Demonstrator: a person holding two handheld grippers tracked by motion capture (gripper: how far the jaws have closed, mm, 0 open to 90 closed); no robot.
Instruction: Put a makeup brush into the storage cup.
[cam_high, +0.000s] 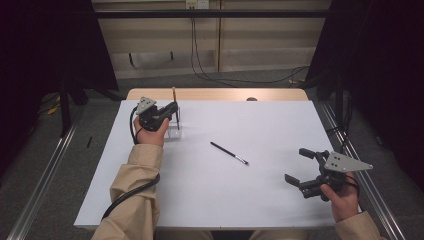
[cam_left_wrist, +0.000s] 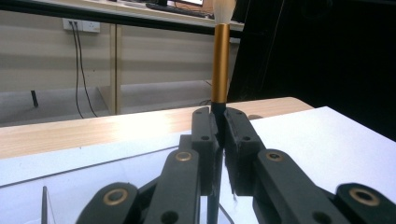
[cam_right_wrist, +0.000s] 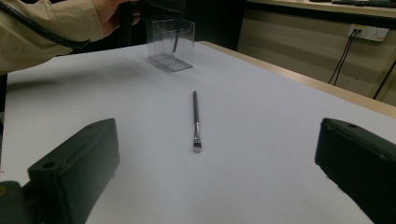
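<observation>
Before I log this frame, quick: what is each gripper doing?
Left gripper: shut on the gold-ferruled brush.
Right gripper: open, holding nothing.

White surface over wood; bears a clear holder near the far left and a slim brush mid-way.

brush mid-table, clear holder behind-left

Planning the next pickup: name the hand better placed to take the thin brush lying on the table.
Right. The right gripper is open and faces the thin brush; the left gripper is shut on the gold-handled brush over the clear holder.
</observation>
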